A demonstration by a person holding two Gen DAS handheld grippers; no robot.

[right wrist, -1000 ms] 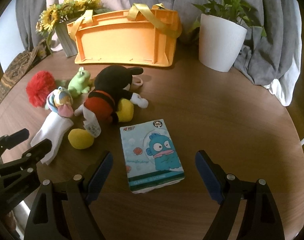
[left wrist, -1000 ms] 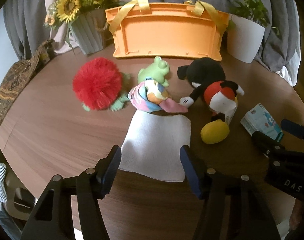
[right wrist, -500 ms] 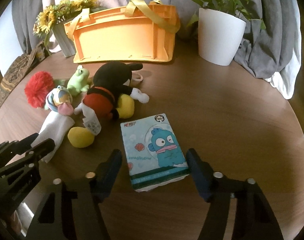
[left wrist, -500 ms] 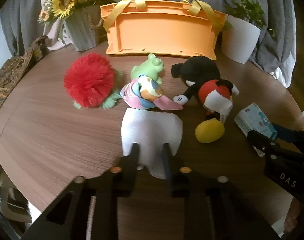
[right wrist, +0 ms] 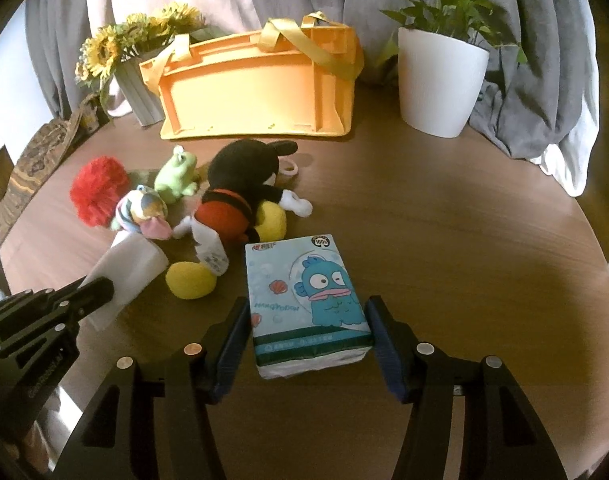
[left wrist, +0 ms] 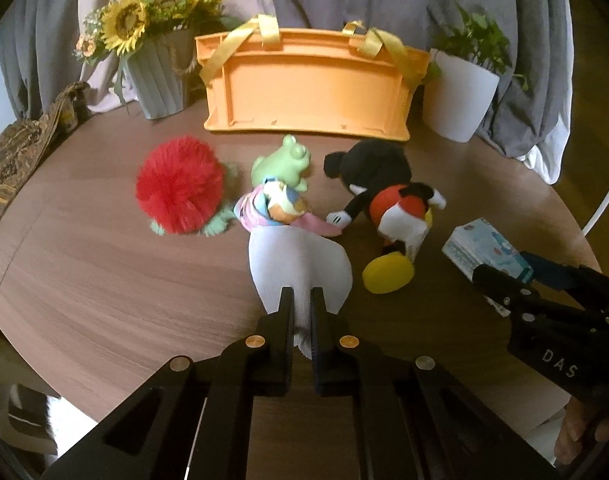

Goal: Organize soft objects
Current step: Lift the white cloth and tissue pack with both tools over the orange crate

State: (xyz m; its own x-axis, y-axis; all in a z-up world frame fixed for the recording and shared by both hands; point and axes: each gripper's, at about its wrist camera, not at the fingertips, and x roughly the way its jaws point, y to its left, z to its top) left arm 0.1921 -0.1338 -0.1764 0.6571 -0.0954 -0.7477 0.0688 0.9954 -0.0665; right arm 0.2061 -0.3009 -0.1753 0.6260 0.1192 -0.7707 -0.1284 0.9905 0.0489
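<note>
Left wrist: white cloth (left wrist: 300,264) bunched, pinched

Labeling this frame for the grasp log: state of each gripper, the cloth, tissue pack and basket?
left hand-held gripper: shut on white cloth
white cloth: near edge pinched and bunched, rest on the table
right hand-held gripper: fingers flank the tissue pack, grip not confirmed
tissue pack: flat on table, sealed
orange basket: tipped on its side, handles hanging

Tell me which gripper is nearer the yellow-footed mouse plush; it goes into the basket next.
Left. The left gripper, pinching the white cloth, sits beside the mouse plush; the right gripper flanks the tissue pack.
</note>
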